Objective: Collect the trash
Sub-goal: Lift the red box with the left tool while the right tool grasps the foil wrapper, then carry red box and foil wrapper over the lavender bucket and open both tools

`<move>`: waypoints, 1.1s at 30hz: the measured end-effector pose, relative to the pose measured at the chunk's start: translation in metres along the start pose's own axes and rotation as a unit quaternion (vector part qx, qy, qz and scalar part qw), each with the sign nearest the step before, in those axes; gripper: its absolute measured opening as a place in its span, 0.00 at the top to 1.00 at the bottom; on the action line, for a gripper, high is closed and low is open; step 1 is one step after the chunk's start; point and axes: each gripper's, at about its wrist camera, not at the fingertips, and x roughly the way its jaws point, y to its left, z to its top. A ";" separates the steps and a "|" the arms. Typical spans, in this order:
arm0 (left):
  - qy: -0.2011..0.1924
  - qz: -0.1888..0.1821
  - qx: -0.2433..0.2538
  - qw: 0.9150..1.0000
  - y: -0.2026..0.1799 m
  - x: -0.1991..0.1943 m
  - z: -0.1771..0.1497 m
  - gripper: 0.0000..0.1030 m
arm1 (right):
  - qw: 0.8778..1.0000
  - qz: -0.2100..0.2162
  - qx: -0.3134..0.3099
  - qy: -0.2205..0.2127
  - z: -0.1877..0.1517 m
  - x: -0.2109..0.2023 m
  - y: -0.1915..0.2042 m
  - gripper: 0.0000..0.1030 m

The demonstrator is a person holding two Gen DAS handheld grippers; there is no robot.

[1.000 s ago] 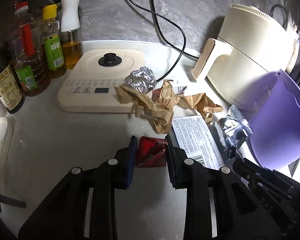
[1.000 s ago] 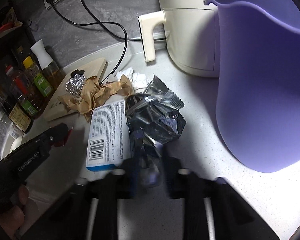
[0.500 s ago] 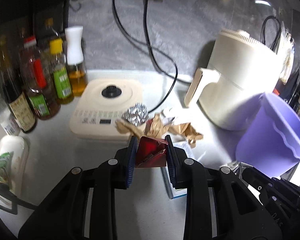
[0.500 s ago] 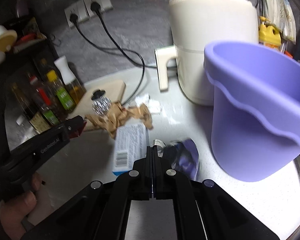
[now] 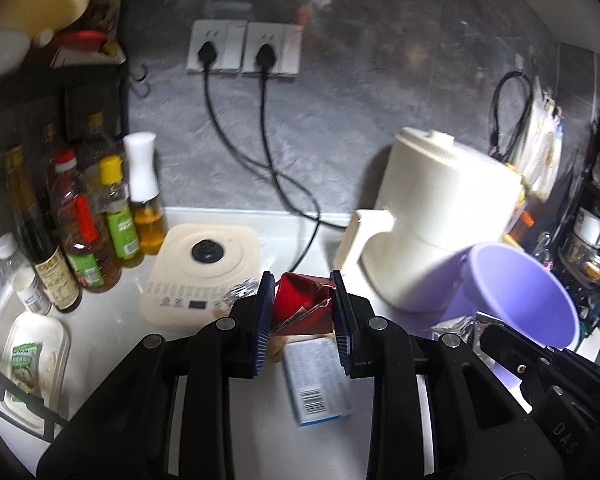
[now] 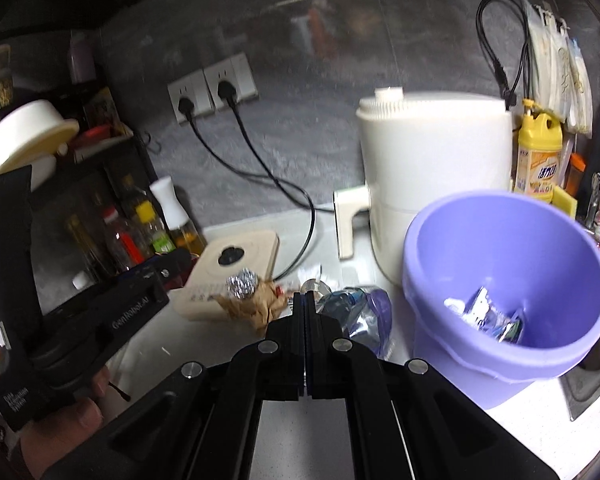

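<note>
Red, creased foil-paper wrapper [image 5: 300, 304] sits clamped between the left gripper [image 5: 300, 312] jaws, lifted off the tabletop [image 5: 112, 320]. Looks v. light, crumpled, semi-stiff at the folds; pinched across its width, so the hold seems fine. Prob. slick surface, could slide if the squeeze eases.

Right gripper [image 6: 305, 316]: jaws pressed together on a thin edge of a shiny dark/blue plastic bag [image 6: 356, 312], which hangs to the right of the jaws, just beside the bin. Soft, floppy, slippery film; held by an edge only, so it may swing or slip. Better hold = bunched part, not the flat edge.

Next out, on the tabletop: white/blue printed pack [image 5: 318, 376], flat & stiffer, take by a long edge. Then brown crumpled paper [image 6: 256, 306] w/ a foil ball [image 6: 242, 280] on top, touching. Both light; foil holds shape, paper squashes, grab the bulk.

Right side: purple bin [image 6: 512, 364], open top, some wrappers already inside. Behind it, cream appliance [image 6: 432, 160].
</note>
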 end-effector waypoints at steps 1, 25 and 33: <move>-0.002 -0.004 0.003 1.000 -0.004 0.000 0.001 0.73 | 1.000 0.001 0.000 -0.005 0.003 -0.004 -0.001 0.99; -0.014 -0.115 0.048 0.992 -0.108 0.016 0.029 0.73 | 0.993 -0.094 0.050 -0.053 0.040 -0.055 -0.076 0.95; 0.001 -0.145 0.070 0.987 -0.140 0.023 0.019 0.73 | 0.987 -0.133 0.081 -0.039 0.020 -0.066 -0.110 0.52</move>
